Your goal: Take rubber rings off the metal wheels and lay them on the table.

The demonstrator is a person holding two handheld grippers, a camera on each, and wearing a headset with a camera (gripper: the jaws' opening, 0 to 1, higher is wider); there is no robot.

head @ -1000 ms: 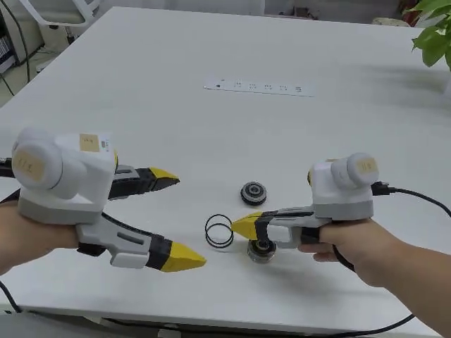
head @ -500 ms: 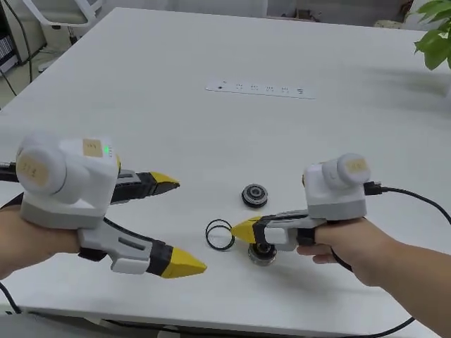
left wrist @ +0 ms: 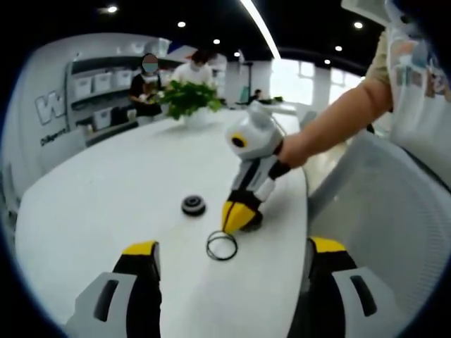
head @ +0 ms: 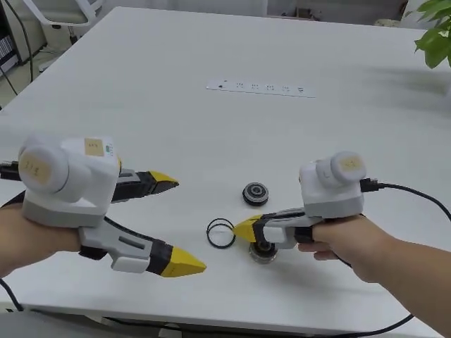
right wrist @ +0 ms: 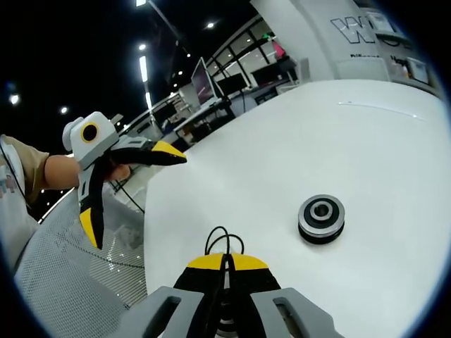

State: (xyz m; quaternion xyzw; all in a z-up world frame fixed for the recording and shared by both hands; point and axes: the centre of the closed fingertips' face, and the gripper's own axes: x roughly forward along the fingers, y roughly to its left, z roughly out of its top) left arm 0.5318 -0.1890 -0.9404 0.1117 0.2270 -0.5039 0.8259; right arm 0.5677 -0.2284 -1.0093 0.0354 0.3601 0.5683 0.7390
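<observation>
Right now the left gripper (head: pixel 180 222) hovers above the near-left part of the white table (head: pixel 211 134) with its two yellow-tipped jaws spread wide apart and nothing between them. In the left gripper view those jaws frame the work ahead without touching any of it.

The right gripper (head: pixel 245 227) is down at the table surface with its jaws brought together, the yellow tips meeting in a single point. In the right gripper view a thin dark line runs between the tips, but I cannot tell whether a ring is pinched there. Directly under this gripper's jaws sits the near wheel (head: pixel 264 253), partly hidden by them.

Just beside the tips, on the side towards the left gripper, the rubber rings (head: pixel 220 233) lie flat on the table as thin black loops that overlap one another. The far wheel (head: pixel 255 193) lies flat a little beyond them, apart from both grippers and from the loops.

Farther back on the table is a long white power strip (head: pixel 261 88), and green plant leaves (head: pixel 433 35) reach in at the far right corner
</observation>
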